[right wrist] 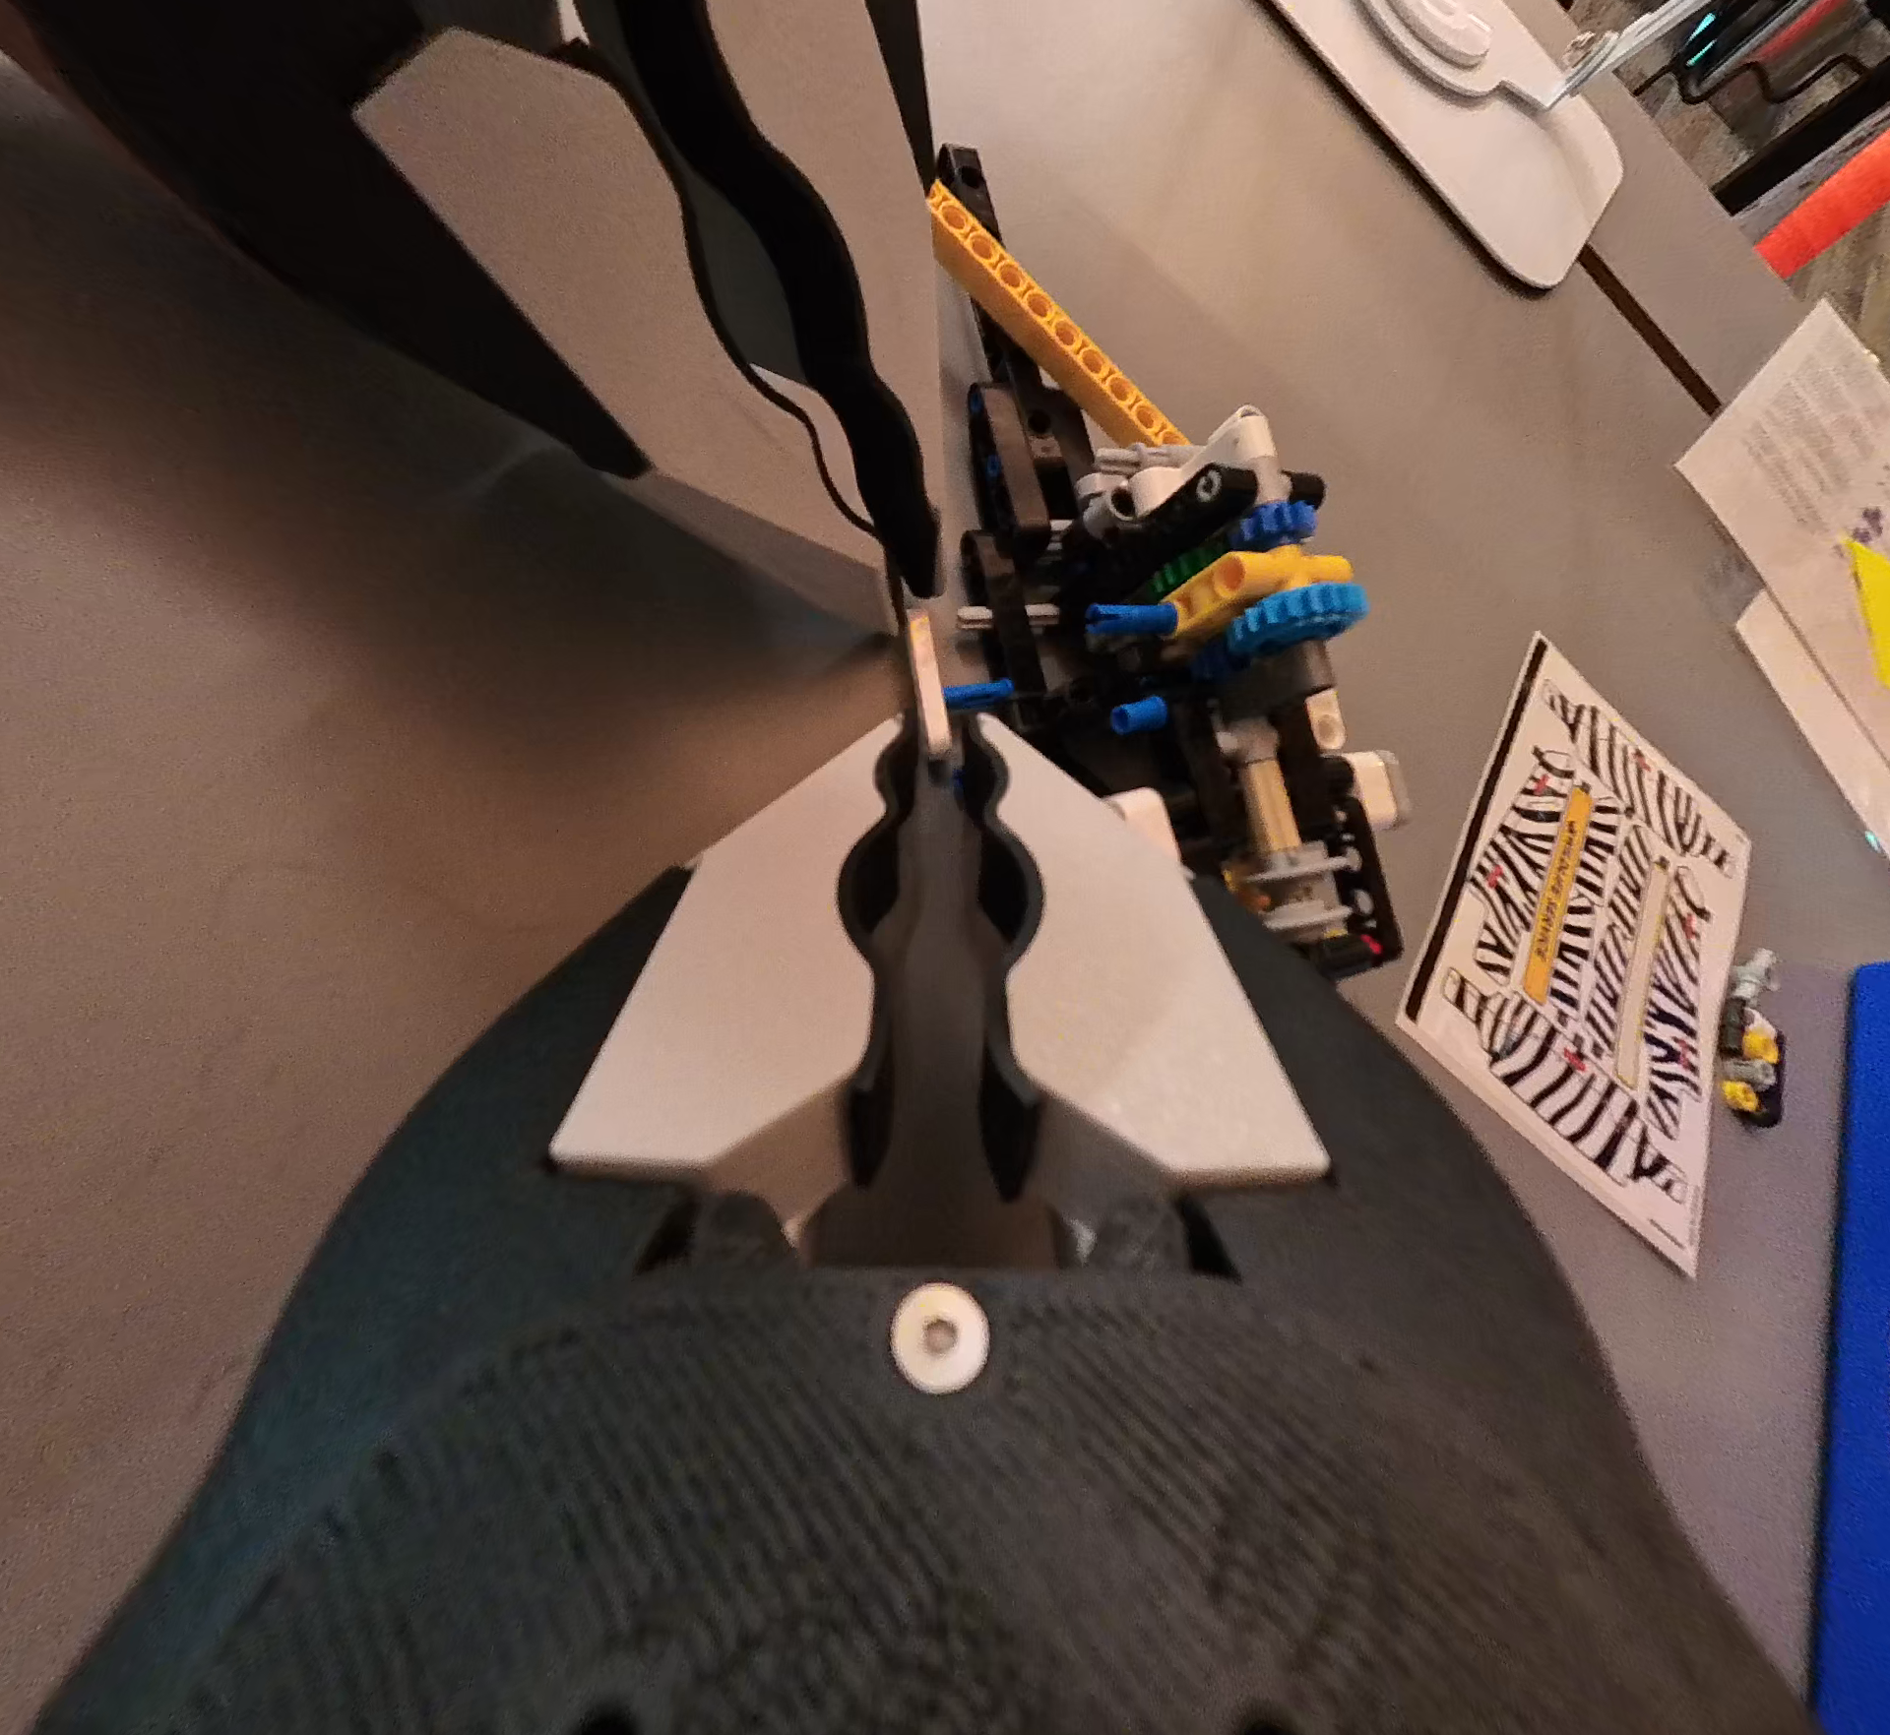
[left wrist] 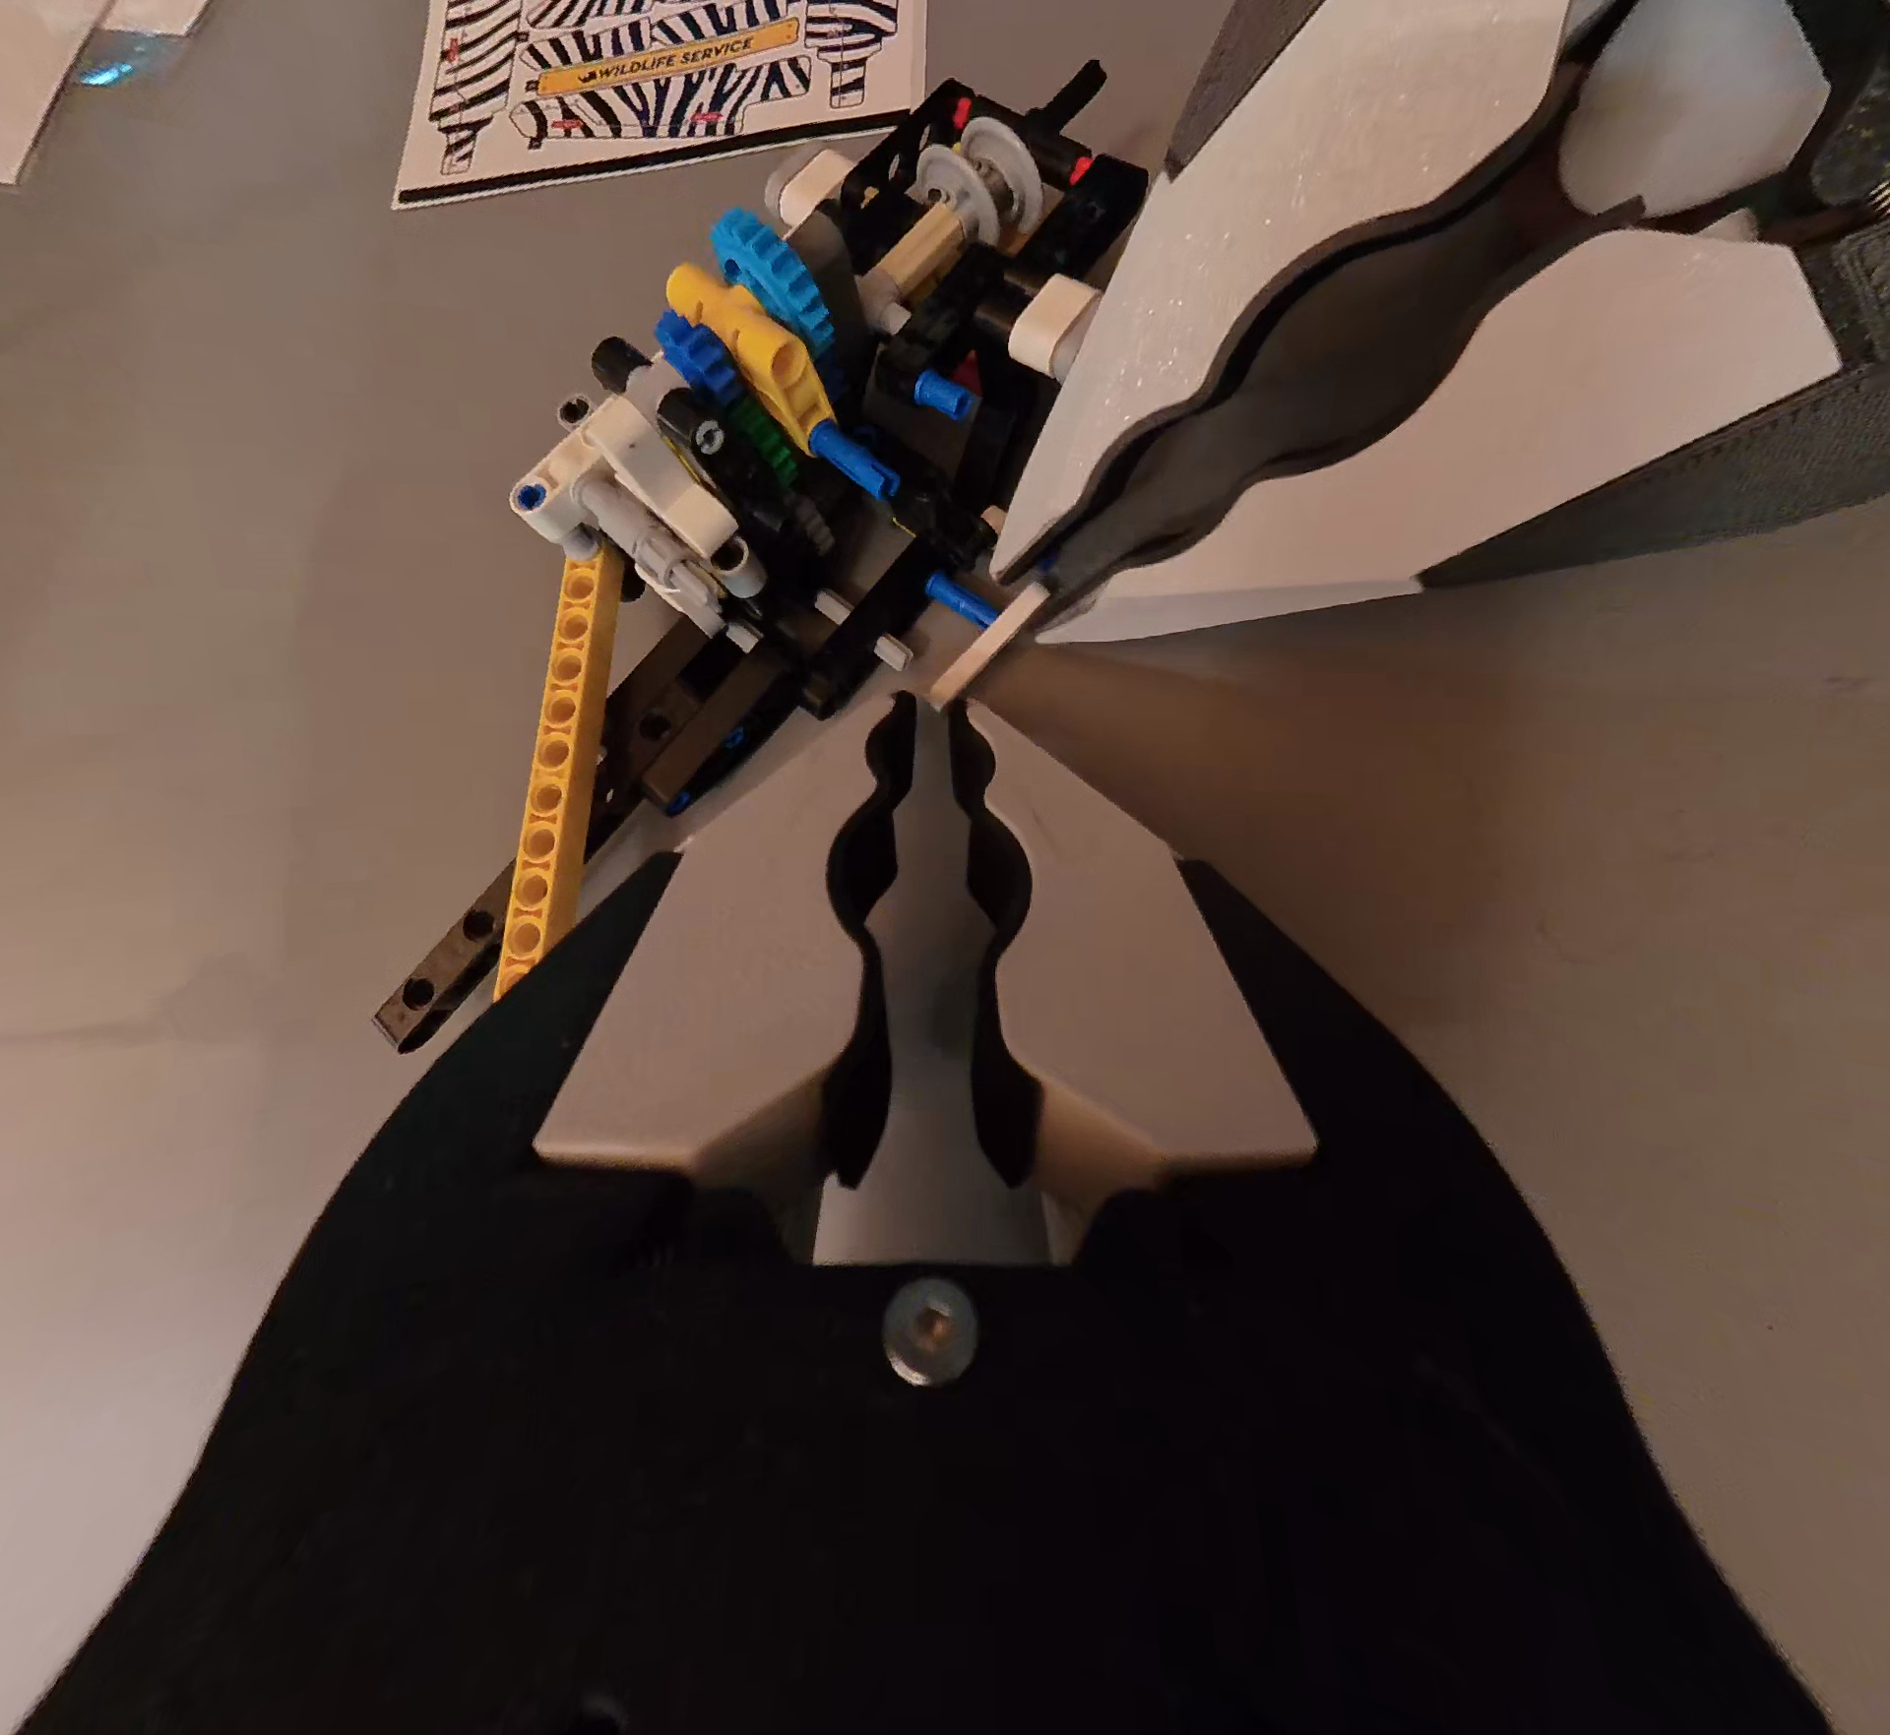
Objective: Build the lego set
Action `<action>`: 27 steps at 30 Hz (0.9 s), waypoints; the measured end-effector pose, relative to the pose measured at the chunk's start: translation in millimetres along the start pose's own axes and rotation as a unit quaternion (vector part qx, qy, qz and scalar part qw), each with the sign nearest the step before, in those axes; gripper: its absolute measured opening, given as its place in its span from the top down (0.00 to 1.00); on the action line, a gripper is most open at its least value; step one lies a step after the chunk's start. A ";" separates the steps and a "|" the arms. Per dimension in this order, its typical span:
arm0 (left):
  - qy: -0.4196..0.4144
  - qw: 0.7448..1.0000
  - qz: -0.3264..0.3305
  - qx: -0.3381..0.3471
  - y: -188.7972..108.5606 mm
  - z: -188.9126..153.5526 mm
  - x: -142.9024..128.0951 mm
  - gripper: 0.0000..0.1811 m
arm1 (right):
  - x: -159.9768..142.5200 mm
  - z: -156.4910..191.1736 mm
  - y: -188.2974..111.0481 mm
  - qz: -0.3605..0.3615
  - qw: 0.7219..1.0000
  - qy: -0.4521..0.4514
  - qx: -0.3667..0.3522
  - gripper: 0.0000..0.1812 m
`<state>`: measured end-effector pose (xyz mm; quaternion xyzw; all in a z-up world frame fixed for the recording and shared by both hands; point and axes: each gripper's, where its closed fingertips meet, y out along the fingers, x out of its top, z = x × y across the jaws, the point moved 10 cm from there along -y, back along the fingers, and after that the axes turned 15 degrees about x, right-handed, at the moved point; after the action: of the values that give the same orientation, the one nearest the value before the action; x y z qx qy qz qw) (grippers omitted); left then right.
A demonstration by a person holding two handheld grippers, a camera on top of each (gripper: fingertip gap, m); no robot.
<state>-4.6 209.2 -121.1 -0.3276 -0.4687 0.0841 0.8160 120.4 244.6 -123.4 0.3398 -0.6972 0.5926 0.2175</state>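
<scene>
A partly built Lego model (left wrist: 818,377) lies on the grey table: a black frame with blue, green and yellow gears and a long yellow beam (left wrist: 557,766). It also shows in the right wrist view (right wrist: 1176,623). A small flat white piece (left wrist: 987,653) is at the model's near edge, with a blue pin (left wrist: 961,597) between it and the black frame. My left gripper (left wrist: 929,713) is closed on the piece's lower end. My right gripper (right wrist: 936,743) is closed on the other end of the white piece (right wrist: 926,679). The two grippers' tips nearly meet.
A zebra-striped sticker sheet (left wrist: 665,30) lies beyond the model and shows in the right wrist view (right wrist: 1575,950). A white tray (right wrist: 1411,50) is at the far edge. Paper sheets (right wrist: 1810,479), a blue plate (right wrist: 1856,1328) and small loose parts (right wrist: 1754,1042) lie on the right. Both grippers' tips are close together, under 4 cm apart.
</scene>
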 end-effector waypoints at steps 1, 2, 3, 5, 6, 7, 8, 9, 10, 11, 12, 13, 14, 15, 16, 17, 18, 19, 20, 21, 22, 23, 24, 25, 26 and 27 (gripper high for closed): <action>0.001 1.000 0.000 0.001 0.0 -0.1 0.0 0.96 | -0.5 0.6 -0.8 0.000 1.000 0.000 -0.002 0.95; 0.001 1.000 0.000 0.001 0.0 -0.2 0.0 0.96 | -0.9 1.4 -1.5 0.000 1.000 -0.001 -0.004 0.95; 0.002 1.000 -0.001 0.002 -0.1 -0.4 0.0 0.96 | -1.3 2.6 -2.3 0.000 1.000 -0.002 -0.004 0.95; 0.003 1.000 -0.001 0.003 -0.1 -0.5 0.1 0.96 | -2.3 5.3 -4.7 0.000 1.000 -0.007 -0.007 0.93; 0.003 1.000 -0.001 0.003 0.0 -0.6 0.0 0.96 | -2.9 6.6 -6.3 -0.001 1.000 -0.013 -0.012 0.90; 0.005 1.000 -0.001 0.004 -0.1 -0.9 0.1 0.96 | -3.3 7.4 -8.4 -0.002 1.000 -0.021 -0.020 0.87; 0.006 1.000 -0.002 0.005 -0.2 -1.2 0.0 0.96 | -3.5 7.9 -10.8 -0.006 0.999 -0.027 -0.032 0.82; 0.008 1.000 -0.003 0.006 -0.3 -1.5 0.1 0.96 | -3.1 7.3 -13.8 -0.014 0.998 -0.033 -0.052 0.72; 0.009 1.000 -0.004 0.007 -0.7 -1.9 0.1 0.96 | -2.3 4.9 -17.2 -0.024 0.996 -0.041 -0.081 0.59; 0.011 1.000 -0.006 0.009 -1.0 -2.2 0.1 0.96 | -1.4 2.2 -20.8 -0.028 0.993 -0.051 -0.101 0.58; 0.013 1.000 -0.007 0.010 -1.3 -2.5 0.2 0.96 | -0.2 0.5 -23.8 -0.027 0.993 -0.059 -0.102 0.61; 0.014 1.000 -0.008 0.011 -1.3 -2.8 0.1 0.97 | 1.2 0.0 -25.9 -0.024 0.994 -0.059 -0.086 0.62; 0.015 1.000 -0.008 0.011 -1.4 -2.8 0.2 0.97 | 2.8 -0.5 -28.0 -0.026 0.996 -0.051 -0.072 0.61; 0.015 1.000 -0.009 0.012 -1.5 -2.9 0.2 0.97 | 4.5 -0.4 -30.4 -0.033 0.997 -0.045 -0.060 0.60; 0.015 1.000 -0.010 0.013 -1.8 -2.8 0.3 0.97 | 6.1 -1.1 -33.5 -0.041 0.997 -0.044 -0.054 0.59; 0.014 1.000 -0.013 0.014 -2.5 -2.6 0.3 0.97 | 7.5 -3.3 -37.2 -0.047 0.996 -0.049 -0.052 0.58; 0.013 1.000 -0.018 0.014 -3.3 -2.4 0.4 0.97 | 8.6 -6.9 -40.6 -0.050 0.996 -0.057 -0.048 0.57; 0.012 1.000 -0.022 0.013 -4.1 -2.2 0.5 0.97 | 8.8 -12.8 -43.5 -0.047 0.996 -0.064 -0.050 0.56; 0.011 1.000 -0.026 0.013 -4.9 -2.0 0.5 0.97 | 8.2 -20.7 -45.4 -0.040 0.995 -0.073 -0.049 0.54; 0.011 0.999 -0.029 0.013 -5.5 -2.0 0.6 0.96 | 7.3 -30.4 -46.5 -0.030 0.995 -0.083 -0.045 0.53; 0.011 0.999 -0.033 0.014 -5.9 -2.1 1.1 0.95 | 5.7 -42.3 -47.2 -0.023 0.995 -0.088 -0.044 0.51; 0.013 0.999 -0.040 0.016 -6.4 -2.8 2.1 0.94 | 3.6 -55.0 -46.5 -0.022 0.995 -0.087 -0.035 0.50; 0.016 0.998 -0.049 0.018 -7.1 -3.9 3.6 0.93 | 0.6 -66.4 -44.0 -0.021 0.997 -0.078 -0.005 0.49; 0.022 0.998 -0.059 0.018 -7.5 -6.0 5.2 0.90 | -3.1 -76.8 -40.1 -0.013 0.998 -0.058 0.035 0.48; 0.030 0.997 -0.064 0.018 -7.3 -8.4 6.6 0.88 | -6.1 -85.2 -35.0 -0.002 0.996 -0.033 0.084 0.47; 0.038 0.997 -0.063 0.020 -6.0 -10.5 7.5 0.86 | -8.2 -92.4 -30.5 0.002 0.992 -0.007 0.125 0.45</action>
<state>7.1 203.1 -115.7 -0.2841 -0.4554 0.0291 0.8432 139.0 334.3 -89.7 0.3669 -0.6200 0.6731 0.1670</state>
